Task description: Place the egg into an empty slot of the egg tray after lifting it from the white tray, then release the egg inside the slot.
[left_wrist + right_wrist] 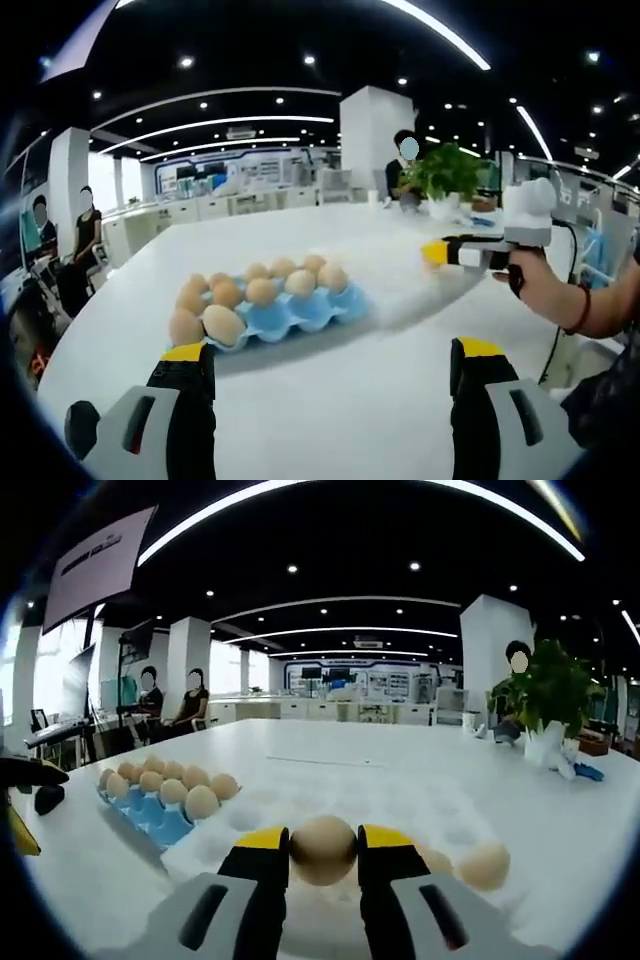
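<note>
Office hall, white table [400, 760]; right tongs [323, 852] clamp an egg [323, 848], left tongs [330, 365] gape apart.

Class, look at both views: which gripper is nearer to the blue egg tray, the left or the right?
Probably the left. The left gripper hovers open just in front of the blue egg tray. The right gripper, shut on an egg, sits over the white tray beside it.

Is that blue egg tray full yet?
Not full. The blue egg tray has bare cups along its near edge, and the right gripper holds an egg.
</note>
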`<state>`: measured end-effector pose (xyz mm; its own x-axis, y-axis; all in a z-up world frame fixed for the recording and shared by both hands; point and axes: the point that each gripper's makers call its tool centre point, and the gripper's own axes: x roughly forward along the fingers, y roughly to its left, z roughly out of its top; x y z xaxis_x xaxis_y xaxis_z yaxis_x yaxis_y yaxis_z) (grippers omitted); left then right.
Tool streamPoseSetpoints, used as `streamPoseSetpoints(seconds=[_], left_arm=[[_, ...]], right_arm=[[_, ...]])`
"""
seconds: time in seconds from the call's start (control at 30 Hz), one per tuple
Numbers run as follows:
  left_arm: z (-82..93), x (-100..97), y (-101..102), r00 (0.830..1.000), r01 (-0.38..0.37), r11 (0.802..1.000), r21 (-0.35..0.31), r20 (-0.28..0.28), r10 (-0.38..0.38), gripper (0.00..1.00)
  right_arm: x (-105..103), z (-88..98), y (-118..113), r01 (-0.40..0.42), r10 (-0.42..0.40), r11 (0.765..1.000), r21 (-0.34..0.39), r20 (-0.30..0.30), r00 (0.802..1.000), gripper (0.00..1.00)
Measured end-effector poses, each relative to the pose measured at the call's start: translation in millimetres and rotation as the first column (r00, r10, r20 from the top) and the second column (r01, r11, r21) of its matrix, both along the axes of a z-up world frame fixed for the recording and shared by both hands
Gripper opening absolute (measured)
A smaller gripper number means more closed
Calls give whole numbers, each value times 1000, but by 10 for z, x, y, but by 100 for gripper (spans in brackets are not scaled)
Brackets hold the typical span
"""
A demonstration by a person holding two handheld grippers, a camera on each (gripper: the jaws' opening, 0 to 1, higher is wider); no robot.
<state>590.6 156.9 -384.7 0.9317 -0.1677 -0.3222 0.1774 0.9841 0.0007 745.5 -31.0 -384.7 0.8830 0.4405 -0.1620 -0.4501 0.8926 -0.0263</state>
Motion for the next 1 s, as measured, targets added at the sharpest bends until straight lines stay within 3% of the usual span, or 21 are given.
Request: streamPoseSetpoints(seconds=[0.23,0.63,1.0], left_arm=[[-16,15,197,1000,-5,1000,-6,0,5,100],[11,-20,150,1000,-13,1000,-5,5,13,100],[6,-43,102,1000,-15,1000,-8,5,15,100]], right_arm=[[-50,71,234,-85,85,996,20,20,996,28],[-134,163,584,-178,177,984,14,45,983,28],[-287,202,984,-325,324,945,16,52,945,28]])
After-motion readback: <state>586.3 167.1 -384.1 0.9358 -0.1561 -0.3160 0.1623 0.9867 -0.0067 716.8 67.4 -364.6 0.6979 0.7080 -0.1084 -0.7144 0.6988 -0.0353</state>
